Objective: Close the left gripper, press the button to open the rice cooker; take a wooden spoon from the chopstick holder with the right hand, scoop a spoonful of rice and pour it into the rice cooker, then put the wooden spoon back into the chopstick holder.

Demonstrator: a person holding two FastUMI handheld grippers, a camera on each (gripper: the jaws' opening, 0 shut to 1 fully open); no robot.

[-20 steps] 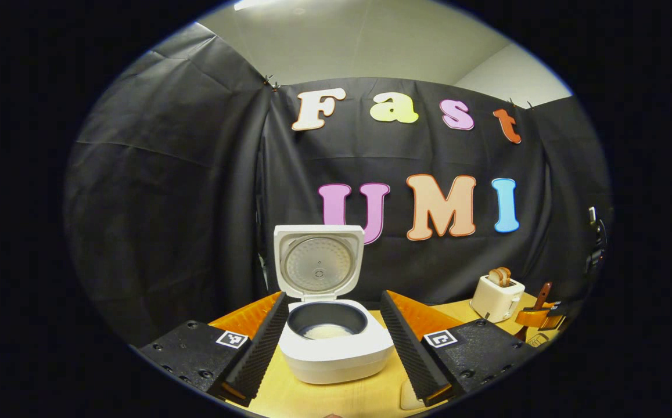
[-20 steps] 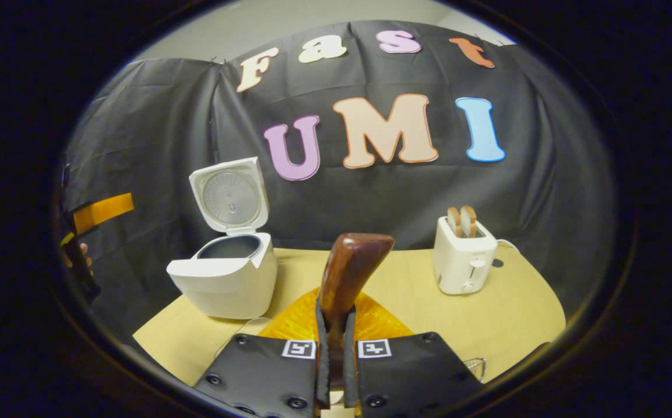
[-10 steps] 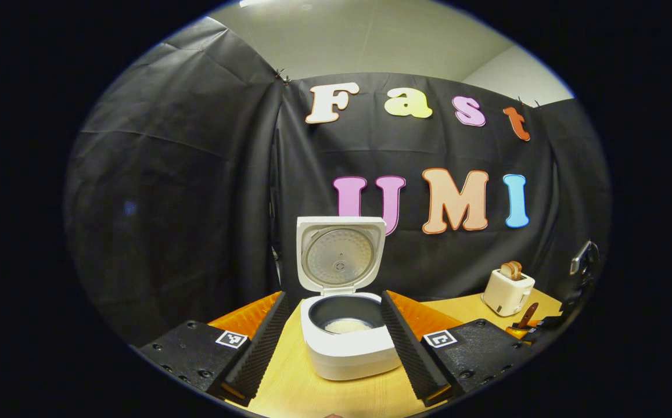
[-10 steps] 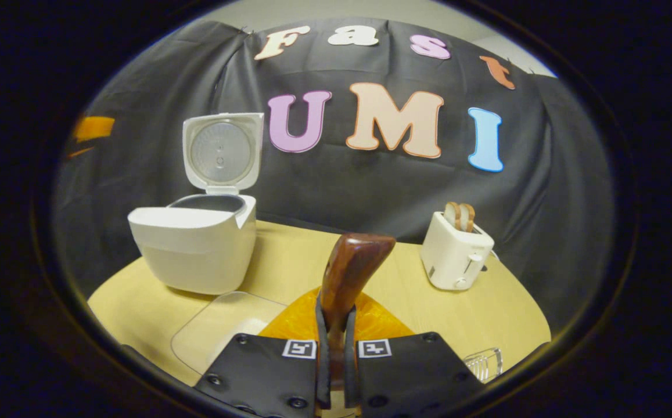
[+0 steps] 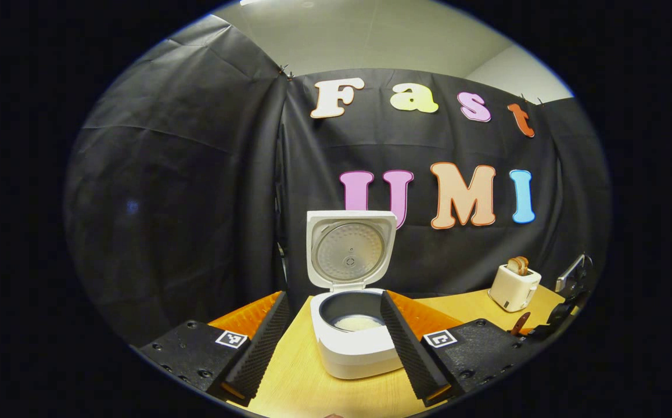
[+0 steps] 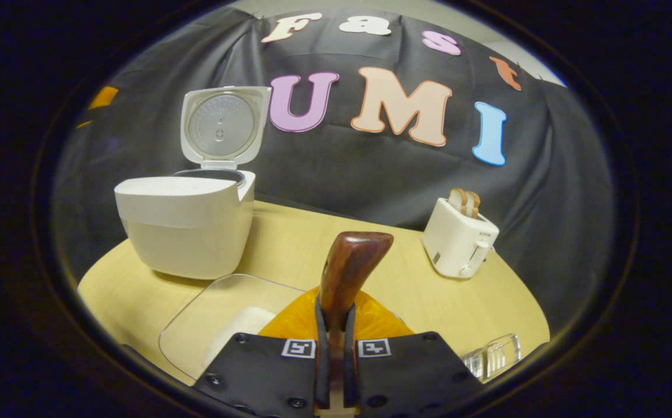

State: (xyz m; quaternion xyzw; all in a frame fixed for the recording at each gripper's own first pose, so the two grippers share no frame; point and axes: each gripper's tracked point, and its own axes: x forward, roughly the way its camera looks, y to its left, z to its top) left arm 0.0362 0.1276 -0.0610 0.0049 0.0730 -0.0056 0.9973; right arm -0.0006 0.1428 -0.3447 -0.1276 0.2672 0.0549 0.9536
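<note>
The left gripper is held with its fingers spread wide apart, nothing between them being gripped. Beyond the gap, slightly toward the right finger, the rice cooker is seen on the tabletop with its lid standing upright and open. A pale layer of rice is visible in the inner pot.

The right gripper is closed on the handle of the wooden spoon, which is clamped between both fingers and rises upward from them; its bowl cannot be seen. Just below and to the left of that gripper, a clear container holding white rice is set near the front edge of the tabletop. The rice cooker is seen toward the left rear of the tabletop in the right gripper view, well apart from the spoon. A toaster with bread slices stands near the right rear edge. A clear ridged object, possibly the chopstick holder, lies at the front right edge.
</note>
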